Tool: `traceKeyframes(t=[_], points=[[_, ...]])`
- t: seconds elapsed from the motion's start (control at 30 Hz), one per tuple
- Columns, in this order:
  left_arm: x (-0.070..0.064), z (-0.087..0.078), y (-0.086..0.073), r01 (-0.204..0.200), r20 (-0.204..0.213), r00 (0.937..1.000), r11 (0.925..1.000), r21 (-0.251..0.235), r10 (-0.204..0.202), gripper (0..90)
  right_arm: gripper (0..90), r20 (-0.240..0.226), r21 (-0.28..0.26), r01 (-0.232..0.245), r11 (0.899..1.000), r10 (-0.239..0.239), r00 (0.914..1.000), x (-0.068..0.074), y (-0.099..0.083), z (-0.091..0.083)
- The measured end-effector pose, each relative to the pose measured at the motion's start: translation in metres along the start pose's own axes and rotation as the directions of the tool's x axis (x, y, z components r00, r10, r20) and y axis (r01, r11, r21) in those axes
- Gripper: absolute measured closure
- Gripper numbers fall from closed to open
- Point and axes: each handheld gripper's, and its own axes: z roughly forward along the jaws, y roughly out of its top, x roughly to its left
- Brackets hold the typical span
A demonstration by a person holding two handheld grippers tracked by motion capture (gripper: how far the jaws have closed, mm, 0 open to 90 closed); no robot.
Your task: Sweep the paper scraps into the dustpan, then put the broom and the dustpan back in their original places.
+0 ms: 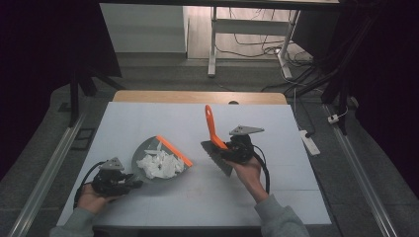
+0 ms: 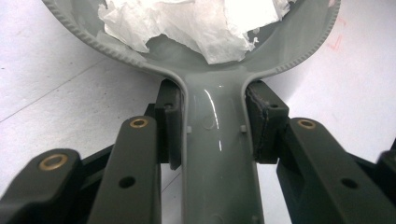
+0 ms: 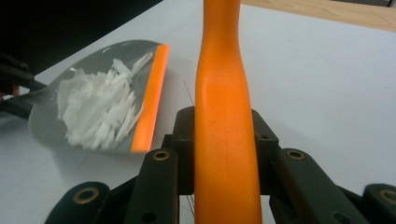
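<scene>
The grey dustpan (image 1: 148, 159) sat on the white table (image 1: 276, 197), left of centre, and it was loaded: a heap of torn white paper (image 1: 160, 165) filled its scoop. An orange lip (image 1: 174, 150) ran along its open edge, on the side facing the table's middle. In the left gripper view the paper (image 2: 196, 23) lay bunched against the ribbed grey rim (image 2: 93, 44), and the dustpan's handle (image 2: 217, 154) ran straight back between the two black jaws. The left gripper (image 1: 129, 184) had that handle pinched from both sides, pads (image 2: 169, 123) flat against it, closed down to the handle's width. The person's left hand (image 1: 91, 195) held the gripper low at the table's near left corner.

Over to the right, a brush with an orange handle (image 1: 212, 127) stood tilted above the table, its grey bristle head (image 1: 217, 157) angled down towards the surface, just beside the dustpan's lip but apart from it. The right gripper (image 1: 228, 150) clamped the orange handle (image 3: 224, 140) between its jaws, closed snugly on it, with the right hand (image 1: 247, 173) behind. From that gripper's view, the dustpan (image 3: 93, 93) lay off to the left with the paper (image 3: 100, 109) inside.

Beyond the table, a white power strip (image 1: 310, 141) lay on the grey floor.
</scene>
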Motion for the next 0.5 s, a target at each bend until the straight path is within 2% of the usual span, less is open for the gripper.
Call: traceKeyframes(t=[0.13, 0.27, 0.4, 0.5], points=[[-0.005, -0.002, 0.001, 0.035, -0.037, 0.9987, 0.9991, -0.023, -0.036, 61.8, 70.3, -0.006, 0.006, 0.003, 1.000, -0.003, 1.0000, -0.001, -0.006, -0.015], [-0.006, -0.005, 0.002, 0.088, -0.046, 0.9948, 0.9943, -0.061, -0.091, 61.8, 70.3, -0.016, 0.020, 0.006, 1.000, -0.005, 0.9999, -0.002, -0.014, -0.032], [-0.007, -0.005, 0.001, 0.137, -0.066, 0.9876, 0.9874, -0.080, -0.142, 61.8, 70.3, -0.031, 0.038, -0.002, 0.999, 0.003, 0.9995, -0.002, -0.020, -0.046], [-0.007, -0.005, 0.000, 0.174, -0.086, 0.9796, 0.9804, -0.092, -0.182, 61.7, 70.2, -0.049, 0.055, -0.013, 0.998, 0.016, 0.9987, -0.004, -0.026, -0.056]])
